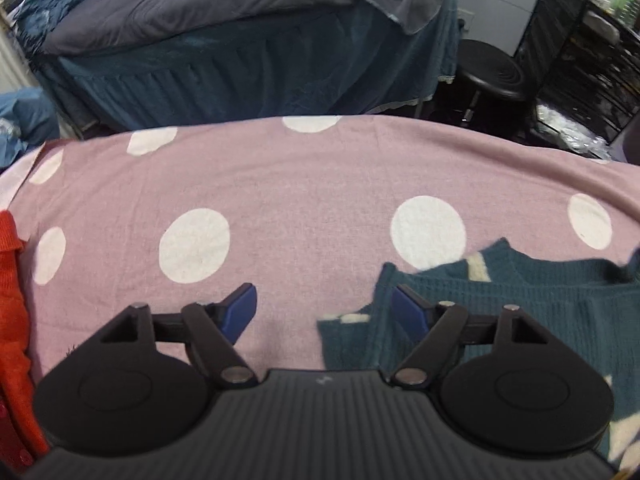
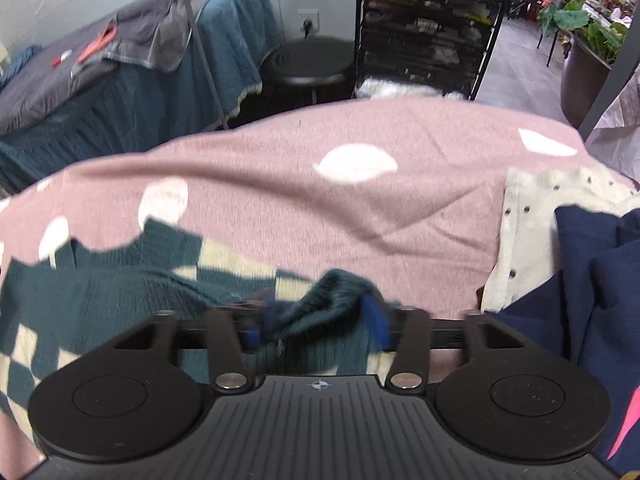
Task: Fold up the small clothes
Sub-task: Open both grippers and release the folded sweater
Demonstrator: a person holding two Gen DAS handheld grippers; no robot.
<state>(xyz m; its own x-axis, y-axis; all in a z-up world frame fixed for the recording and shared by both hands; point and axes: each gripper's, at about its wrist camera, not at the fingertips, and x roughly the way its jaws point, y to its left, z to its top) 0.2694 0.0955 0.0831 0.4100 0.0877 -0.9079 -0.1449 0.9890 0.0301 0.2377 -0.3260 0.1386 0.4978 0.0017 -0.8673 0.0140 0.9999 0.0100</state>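
Note:
A teal knit sweater [image 1: 520, 304] with cream checks lies on the pink blanket with white dots [image 1: 300, 200]. My left gripper [image 1: 324, 300] stands open over the blanket at the sweater's left edge, nothing between its blue pads [image 1: 240, 312]; its right finger overlaps the knit. In the right wrist view the sweater [image 2: 100, 280] spreads to the left. A raised bunch of it sits between the blurred pads of my right gripper [image 2: 316, 316], whose jaws stand wide open.
An orange garment [image 1: 12, 300] lies at the blanket's left edge. A cream dotted garment [image 2: 532, 232] and a navy one [image 2: 592, 280] lie at the right. Beyond are a grey-covered bed [image 1: 200, 20], a black stool [image 1: 488, 68] and a black rack [image 2: 428, 20].

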